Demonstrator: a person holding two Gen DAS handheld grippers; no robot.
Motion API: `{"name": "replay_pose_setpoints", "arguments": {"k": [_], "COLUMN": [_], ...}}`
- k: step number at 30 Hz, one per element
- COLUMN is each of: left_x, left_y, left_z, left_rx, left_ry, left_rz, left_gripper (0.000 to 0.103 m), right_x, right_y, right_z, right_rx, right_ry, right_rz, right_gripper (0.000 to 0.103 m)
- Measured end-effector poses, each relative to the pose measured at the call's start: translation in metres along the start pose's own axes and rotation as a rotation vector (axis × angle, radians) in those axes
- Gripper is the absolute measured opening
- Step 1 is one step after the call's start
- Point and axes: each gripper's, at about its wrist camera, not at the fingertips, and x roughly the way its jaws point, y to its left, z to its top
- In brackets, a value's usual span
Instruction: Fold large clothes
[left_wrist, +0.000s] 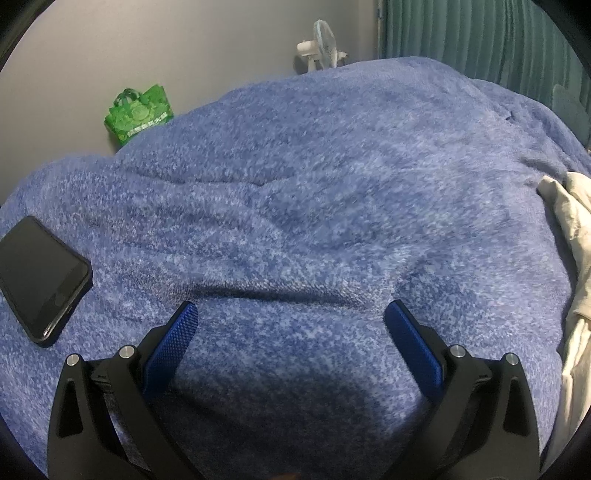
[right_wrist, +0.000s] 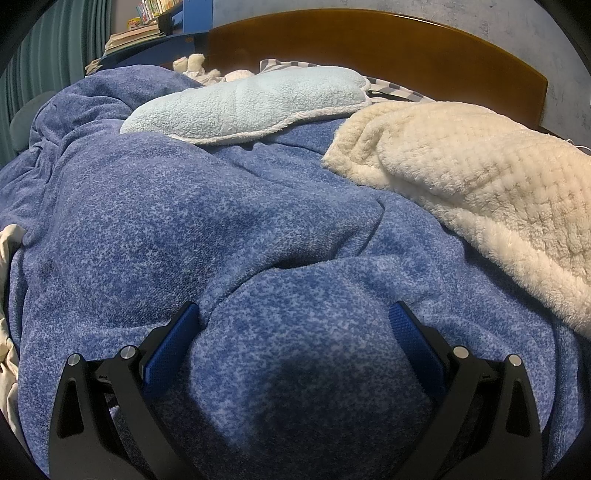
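Garment (left_wrist: 569, 258) edges both views; phone (left_wrist: 40, 277) left only, tongs (left_wrist: 291, 314) agape

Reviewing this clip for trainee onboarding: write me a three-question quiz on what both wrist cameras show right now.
1. True or false: the left gripper is shut on fabric.
2. What flat black object lies on the mottled blue fleece blanket left of the left gripper?
3. Which item lies on the blue blanket to the right, ahead of the right gripper? A) fluffy cream waffle-textured blanket B) green shopping bag C) white desk fan

Key:
1. False; its fingers stand wide apart.
2. A black smartphone.
3. A, the fluffy cream waffle-textured blanket.
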Motion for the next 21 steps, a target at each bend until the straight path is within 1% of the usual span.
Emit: {"name": "replay_pose_setpoints", "arguments": {"k": [2, 4, 5, 6, 8, 10, 11, 16, 21], "left_x": [-0.008, -0.02, -0.028, -0.033, -0.033, -0.027, -0.025, -0.022, -0.02], "left_y": [0.002, -0.001, -0.007, -0.016, -0.031, -0.043, -0.044, -0.035, -0.034], "left_z": [0.0, 0.0, -0.002, -0.004, -0.012, -0.018, -0.018, -0.018, -0.019], "left_rx": [-0.003, 0.025, 0.069, 0.118, 0.209, 0.268, 0.273, 0.224, 0.222], "left_ry": [-0.022, -0.054, -0.075, -0.092, -0.086, -0.059, -0.055, -0.037, -0.04], "left_rz": [-0.048, -0.13, -0.174, -0.192, -0.173, -0.117, -0.113, -0.176, -0.18], "left_gripper": [0.097, 0.097, 0.097, 0.097, 0.097, 0.097, 0.097, 0.097, 0.097], "right_x": [0.0, 0.0, 0.0, 0.0, 0.0, 0.0, 0.0, 0.0, 0.0], "right_y": [-0.001, -0.001, 0.0, 0.0, 0.0, 0.0, -0.001, 0.0, 0.0], "right_z": [0.0, 0.0, 0.0, 0.0, 0.0, 0.0, 0.0, 0.0, 0.0], "right_rx": [0.0, 0.0, 0.0, 0.0, 0.0, 0.0, 0.0, 0.0, 0.0], "right_ry": [0.0, 0.0, 0.0, 0.0, 0.0, 0.0, -0.001, 0.0, 0.0], "right_rz": [0.0, 0.0, 0.0, 0.0, 0.0, 0.0, 0.0, 0.0, 0.0], "right_gripper": [0.097, 0.097, 0.097, 0.098, 0.097, 0.097, 0.097, 0.097, 0.097]}}
